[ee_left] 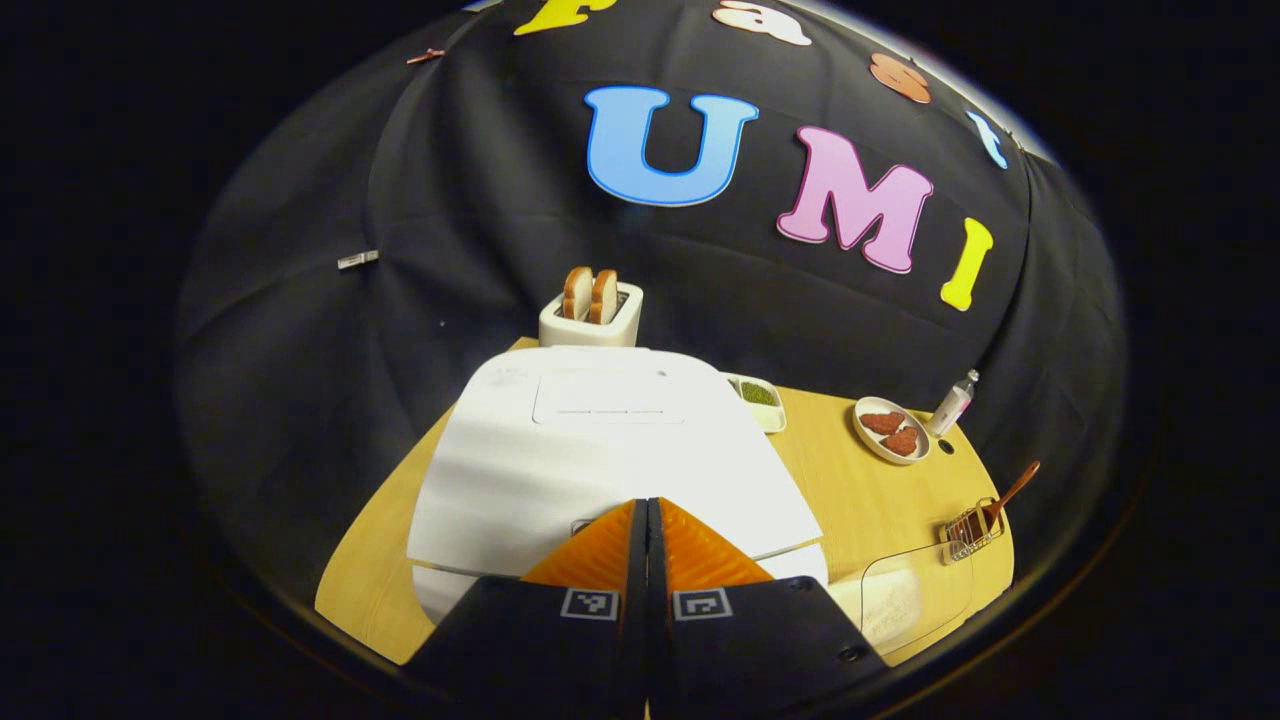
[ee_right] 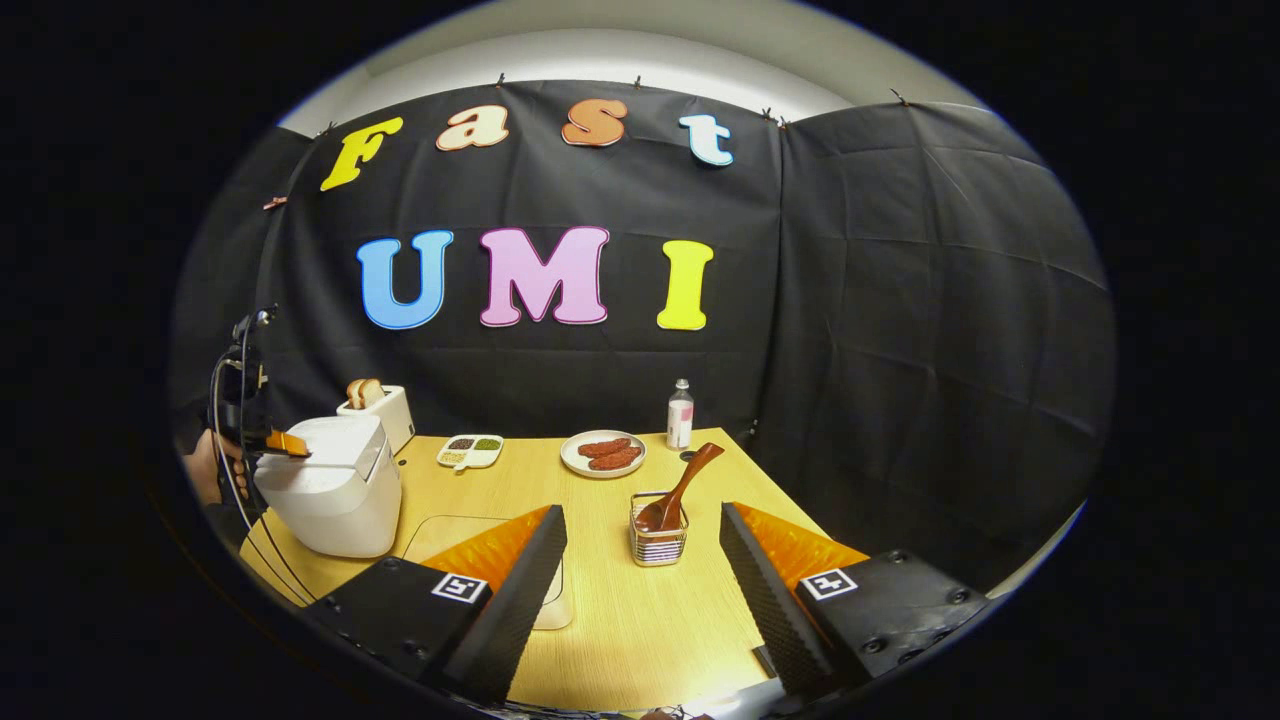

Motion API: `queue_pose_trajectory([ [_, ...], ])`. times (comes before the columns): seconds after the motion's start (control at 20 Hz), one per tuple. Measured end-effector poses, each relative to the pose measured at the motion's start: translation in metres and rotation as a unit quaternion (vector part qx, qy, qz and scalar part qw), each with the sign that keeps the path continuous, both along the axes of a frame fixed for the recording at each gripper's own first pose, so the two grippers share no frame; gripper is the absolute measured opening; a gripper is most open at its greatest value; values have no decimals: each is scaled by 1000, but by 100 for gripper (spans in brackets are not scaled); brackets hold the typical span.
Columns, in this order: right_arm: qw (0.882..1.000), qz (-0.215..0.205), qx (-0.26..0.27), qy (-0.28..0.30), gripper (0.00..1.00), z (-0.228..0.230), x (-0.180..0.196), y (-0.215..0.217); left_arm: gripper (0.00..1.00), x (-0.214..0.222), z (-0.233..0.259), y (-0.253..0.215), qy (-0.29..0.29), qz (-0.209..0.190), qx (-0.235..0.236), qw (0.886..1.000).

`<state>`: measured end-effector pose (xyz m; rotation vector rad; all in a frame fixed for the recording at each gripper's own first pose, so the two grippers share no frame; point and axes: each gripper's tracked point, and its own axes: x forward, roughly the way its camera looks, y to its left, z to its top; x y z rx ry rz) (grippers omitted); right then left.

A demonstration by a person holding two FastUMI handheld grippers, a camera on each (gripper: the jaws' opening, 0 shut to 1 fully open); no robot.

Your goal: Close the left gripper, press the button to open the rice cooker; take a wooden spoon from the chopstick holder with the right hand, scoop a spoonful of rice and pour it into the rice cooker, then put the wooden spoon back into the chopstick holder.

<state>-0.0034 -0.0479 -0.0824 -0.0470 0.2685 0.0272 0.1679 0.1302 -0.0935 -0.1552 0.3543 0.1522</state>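
Note:
The white rice cooker (ee_left: 600, 450) stands with its lid down, right under my left gripper (ee_left: 648, 502). That gripper is shut, its orange fingers pressed together with nothing between them, tips at the lid's front edge. In the right gripper view the cooker (ee_right: 330, 490) sits at the table's left, and the left gripper (ee_right: 285, 443) lies on its top, held by a hand (ee_right: 205, 465). My right gripper (ee_right: 641, 510) stands open, short of the wire chopstick holder (ee_right: 658, 545). The wooden spoon (ee_right: 685, 480) leans in the holder, handle up to the right. Both also appear as holder (ee_left: 968, 530) and spoon (ee_left: 1012, 492).
A clear shallow container (ee_left: 905, 595) lies by the cooker, partly behind my right gripper's left finger (ee_right: 500, 580). At the back stand a toaster with bread (ee_left: 590, 315), a divided dish (ee_right: 470, 451), a plate of red pieces (ee_right: 603, 453) and a small bottle (ee_right: 680, 413).

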Motion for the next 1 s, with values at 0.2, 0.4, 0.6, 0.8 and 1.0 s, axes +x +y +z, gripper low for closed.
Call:
queue_pose_trajectory([
  [0.2, 1000, -13, 10, -2, 98, 3, 8, -7, 6, -11, 84, -7, -107, 8, 27, 994],
  [0.4, 1000, -8, 17, -6, 98, 4, 17, -3, 6, -36, 123, -30, -146, -2, 0, 989],
  [0.6, 1000, 2, 14, -12, 98, 6, 25, 0, 6, -84, 132, -59, -170, 2, -27, 985],
  [0.8, 1000, 12, 21, -13, 98, 6, 35, 3, 8, -127, 126, -102, -185, -9, -31, 982],
  [1.0, 999, 21, 41, -2, 98, 5, 53, 5, 13, -144, 116, -134, -174, -32, -3, 984],
])
